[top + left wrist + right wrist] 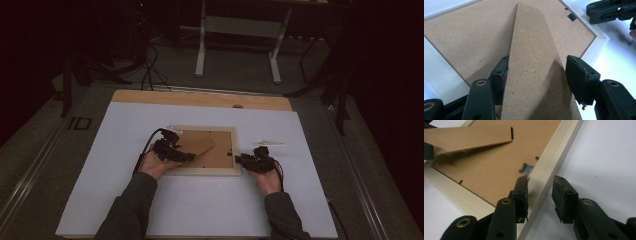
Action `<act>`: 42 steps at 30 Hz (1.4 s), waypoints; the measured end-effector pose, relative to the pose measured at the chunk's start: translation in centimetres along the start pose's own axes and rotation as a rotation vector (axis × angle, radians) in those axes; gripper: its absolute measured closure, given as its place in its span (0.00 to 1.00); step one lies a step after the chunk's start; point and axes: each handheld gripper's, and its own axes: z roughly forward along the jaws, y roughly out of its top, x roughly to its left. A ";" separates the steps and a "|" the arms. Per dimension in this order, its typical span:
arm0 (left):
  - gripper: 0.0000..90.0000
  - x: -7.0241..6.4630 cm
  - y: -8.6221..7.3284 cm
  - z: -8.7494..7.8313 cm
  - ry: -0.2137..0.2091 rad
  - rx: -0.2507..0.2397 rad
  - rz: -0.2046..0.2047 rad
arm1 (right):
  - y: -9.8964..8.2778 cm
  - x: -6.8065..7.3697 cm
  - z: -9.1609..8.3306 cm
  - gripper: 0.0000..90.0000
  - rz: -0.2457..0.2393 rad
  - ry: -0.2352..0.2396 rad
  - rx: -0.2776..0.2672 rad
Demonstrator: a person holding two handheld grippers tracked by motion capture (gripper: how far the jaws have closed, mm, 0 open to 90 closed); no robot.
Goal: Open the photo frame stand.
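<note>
A pale wooden picture frame lies face down on the white mat, its brown backing board facing up. The brown cardboard stand leg is raised off the backing board. My left gripper is at the frame's left side, shut on the stand leg across its width. At the frame's right side, my right gripper stands open astride the right rail. One jaw is over the backing by a metal tab, the other over the mat, with a gap to the rail.
A small pale strip lies on the white mat just right of the frame. The table's wooden far edge shows behind. A white-legged stand and cables sit on the dark floor beyond.
</note>
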 end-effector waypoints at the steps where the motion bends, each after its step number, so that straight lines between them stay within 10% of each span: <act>1: 0.47 -0.1 0.0 -0.1 0.004 -0.007 0.007 | 0.1 0.1 0.1 0.71 -0.003 0.000 0.003; 42: 0.47 -2.7 -0.3 -1.5 0.091 -0.099 0.201 | 3.1 -1.6 1.7 0.51 0.048 0.081 0.020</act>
